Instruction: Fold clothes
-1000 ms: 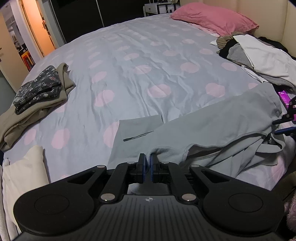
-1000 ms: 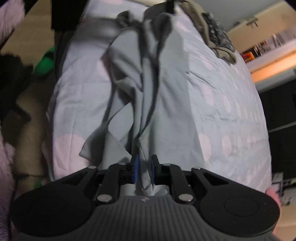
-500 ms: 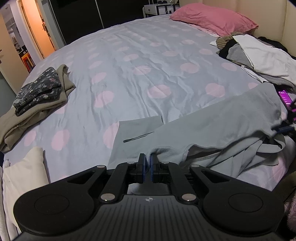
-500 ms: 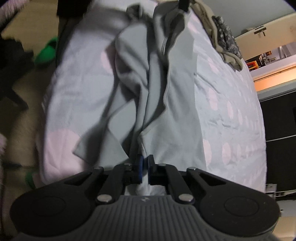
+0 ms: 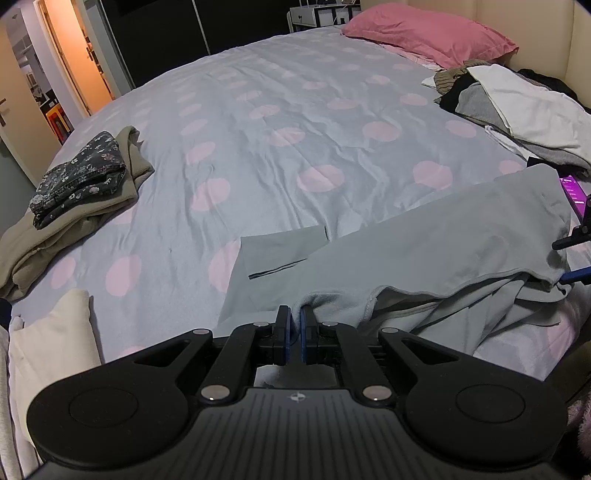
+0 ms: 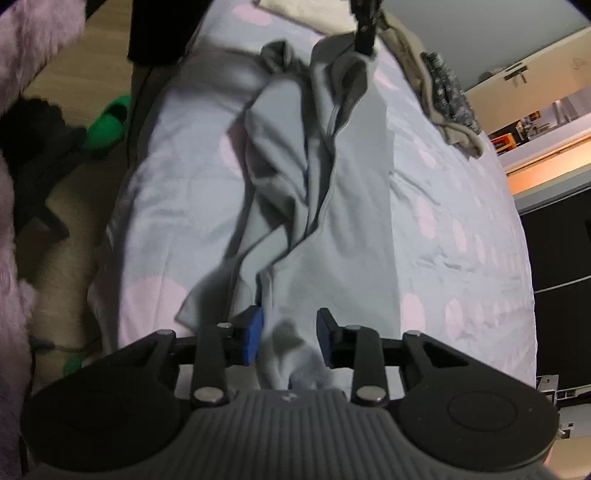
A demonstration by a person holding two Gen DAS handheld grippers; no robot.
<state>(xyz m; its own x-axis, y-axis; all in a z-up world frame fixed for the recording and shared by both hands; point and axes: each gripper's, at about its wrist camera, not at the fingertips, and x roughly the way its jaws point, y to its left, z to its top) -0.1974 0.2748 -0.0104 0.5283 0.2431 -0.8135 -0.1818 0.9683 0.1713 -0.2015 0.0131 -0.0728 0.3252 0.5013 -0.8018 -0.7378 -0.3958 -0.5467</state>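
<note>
Left wrist view: left claw (image 5: 294, 321) clamped tight on near hem of grey garment (image 5: 436, 254), spread along near edge of dotted bed (image 5: 280, 110). Right wrist view: right claw (image 6: 289, 332) parted wide, grey cloth bunched loose between pads. Farther off, left: folded floral piece (image 5: 79, 173) atop beige clothing (image 5: 55, 225). Far right: unfolded clothes pile (image 5: 517, 107), pink pillow (image 5: 428, 33).

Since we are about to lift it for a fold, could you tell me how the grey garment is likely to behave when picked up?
The grey garment will probably be floppy: it already bunches in loose folds on the bed. It looks light, likely hanging from the left gripper, which is shut on an edge. The right gripper is open, so that end would likely sag.
</note>
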